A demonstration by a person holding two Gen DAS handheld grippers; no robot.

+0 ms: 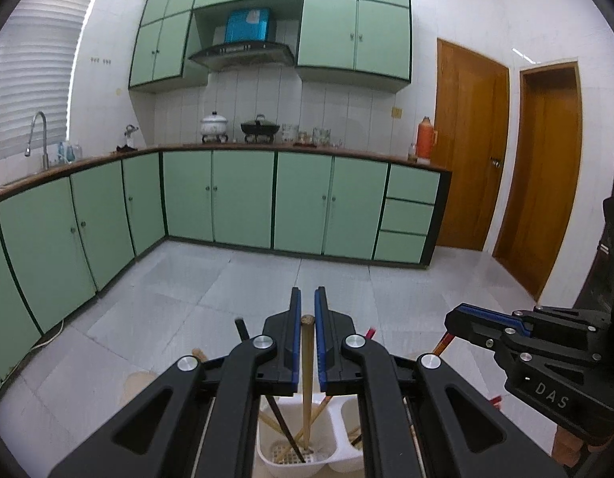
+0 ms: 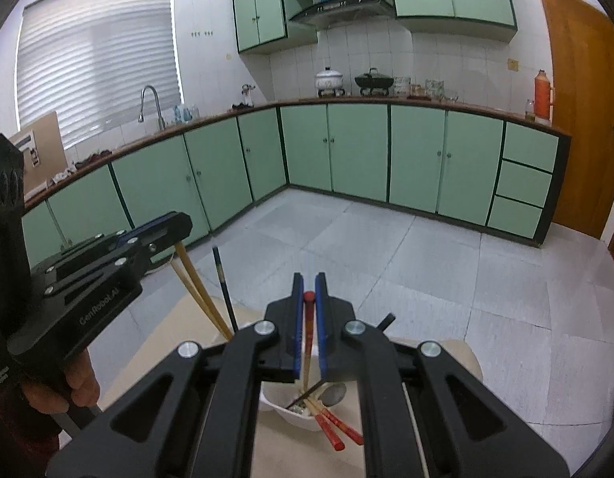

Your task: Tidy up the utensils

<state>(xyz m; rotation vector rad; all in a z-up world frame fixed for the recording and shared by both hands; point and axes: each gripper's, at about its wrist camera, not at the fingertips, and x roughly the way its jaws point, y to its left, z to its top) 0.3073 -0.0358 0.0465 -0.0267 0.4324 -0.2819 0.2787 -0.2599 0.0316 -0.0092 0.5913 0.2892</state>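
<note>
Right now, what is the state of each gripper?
Left gripper: closed on a plain wooden chopstick.
Right gripper: closed on a red-tipped chopstick.

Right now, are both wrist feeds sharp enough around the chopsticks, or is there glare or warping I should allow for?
Left wrist view: bamboo chopstick in the left claw reads sharp; fisheye bows the counter line. Right wrist view: red-tipped chopstick in the right claw is clear; the window blind glares; corners are vignetted.

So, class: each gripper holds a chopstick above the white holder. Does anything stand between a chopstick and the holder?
Nothing visible. The left gripper lowers its wooden chopstick into the white holder, among other chopsticks.
</note>
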